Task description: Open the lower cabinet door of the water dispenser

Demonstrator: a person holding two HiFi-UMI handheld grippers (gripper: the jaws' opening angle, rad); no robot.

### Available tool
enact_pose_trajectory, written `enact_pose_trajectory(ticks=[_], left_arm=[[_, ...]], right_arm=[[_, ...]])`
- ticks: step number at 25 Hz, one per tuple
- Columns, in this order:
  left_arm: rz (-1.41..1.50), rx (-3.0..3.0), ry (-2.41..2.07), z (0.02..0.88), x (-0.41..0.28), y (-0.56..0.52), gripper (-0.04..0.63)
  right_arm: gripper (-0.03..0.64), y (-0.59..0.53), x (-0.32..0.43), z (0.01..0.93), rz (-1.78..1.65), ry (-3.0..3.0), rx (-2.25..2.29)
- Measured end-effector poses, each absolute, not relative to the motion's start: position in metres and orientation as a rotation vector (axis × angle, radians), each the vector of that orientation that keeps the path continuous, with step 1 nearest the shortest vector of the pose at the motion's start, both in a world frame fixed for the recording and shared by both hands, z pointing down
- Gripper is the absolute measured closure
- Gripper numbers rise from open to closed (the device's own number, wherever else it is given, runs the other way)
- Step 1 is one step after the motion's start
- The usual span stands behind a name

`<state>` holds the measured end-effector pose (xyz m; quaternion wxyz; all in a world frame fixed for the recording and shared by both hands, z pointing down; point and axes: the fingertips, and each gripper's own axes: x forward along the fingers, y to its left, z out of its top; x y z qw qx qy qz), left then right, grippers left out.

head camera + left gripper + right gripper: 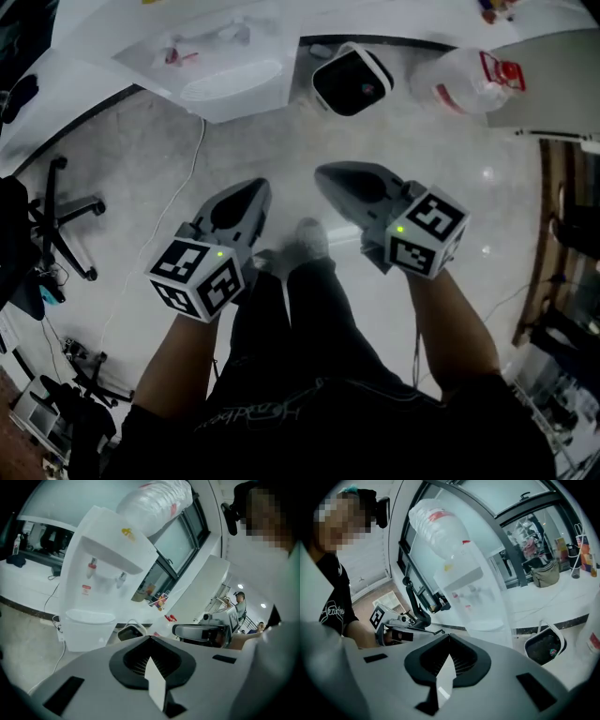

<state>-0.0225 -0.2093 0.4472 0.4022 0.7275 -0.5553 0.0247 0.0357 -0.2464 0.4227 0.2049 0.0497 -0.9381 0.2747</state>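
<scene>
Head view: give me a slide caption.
Left gripper and right gripper, both shut and empty, point toward the dispenser, not yet touching it.

I hold my left tool [253, 192] and right tool [328, 176] side by side and apart, angled downward ahead of me on bare forearms [178, 361], each tool's jaws pressed together.

The head view looks steeply down on the floor [281, 159]; both gripper views sit low, facing the water dispenser [101, 573], which all three share.
</scene>
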Motion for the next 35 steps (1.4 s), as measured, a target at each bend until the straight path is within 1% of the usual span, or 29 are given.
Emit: enact_pose_trajectory(ticks=[7, 15, 24, 25, 27, 33, 35], left_arm=[[0.053, 1.748, -1.502, 0.511, -0.033, -0.24, 0.595], [0.053, 1.755, -1.541, 0.556, -0.049, -0.266, 0.595], [0.029, 1.725, -1.555, 0.595, -0.078, -0.269, 0.595], [0.023, 1.722, -1.56, 0.598, -0.082, -0.269, 0.595], [0.016, 1.721, -1.569, 0.602, -0.088, -0.27, 0.595], [0.028, 1.721, -1.582, 0.618, -0.099, -0.269, 0.595], [0.038, 1.724, -1.584, 0.622, -0.103, -0.267, 0.595]], right_arm=[[0.603, -0.307, 0.02, 0.507, 0.716, -2.586, 0.093], [0.603, -0.351, -0.005, 0.581, 0.57, -2.579, 0.108], [0.598, -0.399, -0.031, 0.654, 0.445, -2.583, 0.204], [0.588, -0.405, -0.034, 0.661, 0.447, -2.577, 0.211], [0.516, -0.414, -0.04, 0.674, 0.442, -2.567, 0.218], [0.406, -0.439, -0.054, 0.705, 0.371, -2.549, 0.258], [0.389, -0.444, -0.059, 0.714, 0.367, -2.541, 0.263]])
